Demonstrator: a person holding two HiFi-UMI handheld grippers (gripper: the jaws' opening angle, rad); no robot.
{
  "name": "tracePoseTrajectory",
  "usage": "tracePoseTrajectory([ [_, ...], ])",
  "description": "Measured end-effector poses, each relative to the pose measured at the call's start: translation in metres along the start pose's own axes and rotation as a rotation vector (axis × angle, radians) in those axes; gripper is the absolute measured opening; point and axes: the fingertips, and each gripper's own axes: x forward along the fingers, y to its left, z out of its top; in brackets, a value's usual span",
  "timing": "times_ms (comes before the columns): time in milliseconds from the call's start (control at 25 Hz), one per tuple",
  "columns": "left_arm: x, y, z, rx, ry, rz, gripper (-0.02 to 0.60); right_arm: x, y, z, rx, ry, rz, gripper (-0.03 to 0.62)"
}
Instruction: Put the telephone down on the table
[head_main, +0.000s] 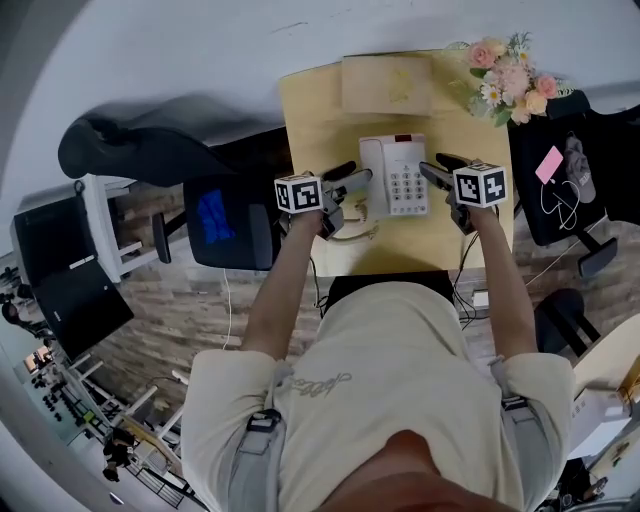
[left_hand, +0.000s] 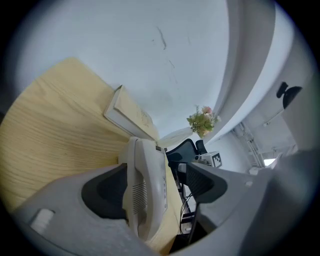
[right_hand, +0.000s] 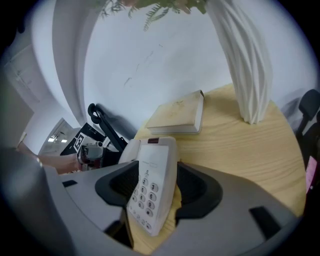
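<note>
Telephone (head_main: 398, 176), white with a keypad, sat flat on the pale wooden bench (head_main: 320, 100) near its middle, its handset lying along the 9 o'clock side of the base. The left claw (head_main: 350, 175) lay at the telephone's 9 o'clock, just beside the handset. In the left gripper view its jaws stood apart, released, with the handset seen between them close to one pad and a clear gap to the other. The right claw (head_main: 436, 166) lay at the telephone's 3 o'clock, beside the keypad edge. In the right gripper view its jaws were also spread and clenched on nothing, the keypad showing through the gap beyond the tips. A closed tan book (head_main: 388, 84) rested on the bench at the telephone's 12 o'clock, and a bunch of pink and white flowers (head_main: 508, 85) stood at about 2 o'clock, at the bench corner.
</note>
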Motion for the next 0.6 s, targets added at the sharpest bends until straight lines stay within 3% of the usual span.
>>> tracePoseTrajectory([
  [160, -0.022, -0.030, 0.010, 0.123, -0.039, 0.007, 0.376, -0.025, 0.034, 0.011, -0.054, -0.083, 0.041, 0.236],
  [280, -0.039, -0.055, 0.022, 0.176, -0.098, -0.011, 0.367, -0.043, 0.050, 0.017, -0.101, -0.132, 0.014, 0.221],
  [520, -0.069, -0.090, 0.035, 0.281, -0.191, -0.014, 0.210, -0.071, 0.078, 0.017, -0.161, -0.186, -0.025, 0.146],
  [600, -0.078, -0.098, 0.038, 0.318, -0.203, 0.002, 0.120, -0.080, 0.088, 0.019, -0.180, -0.202, -0.032, 0.099],
])
